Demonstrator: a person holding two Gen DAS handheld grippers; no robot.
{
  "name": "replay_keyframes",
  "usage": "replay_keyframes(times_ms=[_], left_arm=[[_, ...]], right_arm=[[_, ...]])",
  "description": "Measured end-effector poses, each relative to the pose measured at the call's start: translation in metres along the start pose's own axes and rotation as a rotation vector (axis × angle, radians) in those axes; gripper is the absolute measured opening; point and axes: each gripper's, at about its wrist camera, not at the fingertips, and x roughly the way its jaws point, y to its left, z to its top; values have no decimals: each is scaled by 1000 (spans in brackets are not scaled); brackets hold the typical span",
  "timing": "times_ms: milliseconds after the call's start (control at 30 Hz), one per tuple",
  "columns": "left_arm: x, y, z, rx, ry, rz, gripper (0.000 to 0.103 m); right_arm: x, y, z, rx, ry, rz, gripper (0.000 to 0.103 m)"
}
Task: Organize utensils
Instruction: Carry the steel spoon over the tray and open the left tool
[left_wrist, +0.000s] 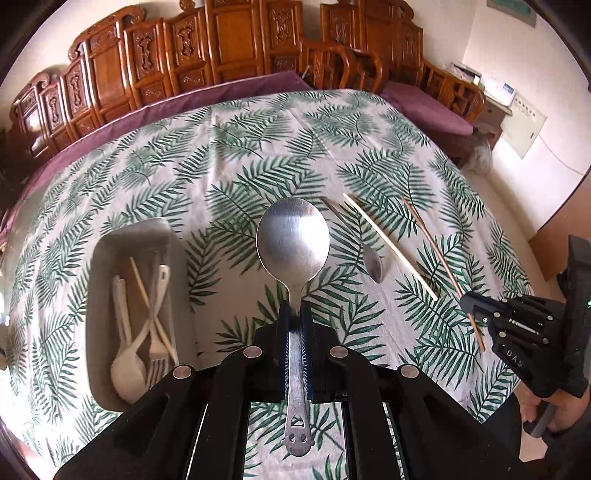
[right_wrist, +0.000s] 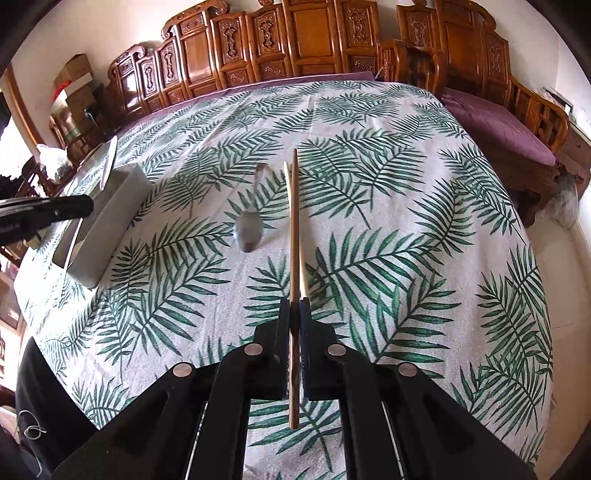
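My left gripper (left_wrist: 294, 308) is shut on the handle of a large steel spoon (left_wrist: 292, 240), held above the table just right of the grey tray (left_wrist: 107, 251). The tray holds white plastic spoons, a fork and chopsticks (left_wrist: 147, 295). My right gripper (right_wrist: 294, 306) is shut on a brown chopstick (right_wrist: 294, 221); it also shows in the left wrist view (left_wrist: 471, 304) at the right. A pale chopstick (left_wrist: 388, 245) and a small steel spoon (left_wrist: 373, 262) lie on the cloth between the grippers. In the right wrist view the small spoon (right_wrist: 249, 230) lies left of the brown chopstick.
The table wears a leaf-print cloth (left_wrist: 258, 155). Carved wooden benches (left_wrist: 221, 48) with purple cushions stand behind and to the right. In the right wrist view the tray (right_wrist: 107, 221) sits at the table's left, with the left gripper (right_wrist: 44, 212) beside it.
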Motion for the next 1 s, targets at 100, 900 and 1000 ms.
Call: replay_keyframes(times_ms=[100, 900, 1000], left_arm=[[-9, 9, -1, -12, -16, 7, 5], [-36, 123, -11, -129, -67, 59, 5], [-32, 136, -12, -139, -64, 63, 5]], right_arm=[[-1, 7, 1, -16, -3, 6, 6], [-7, 96, 27, -138, -20, 48, 6], [-5, 110, 31, -148, -16, 57, 6]])
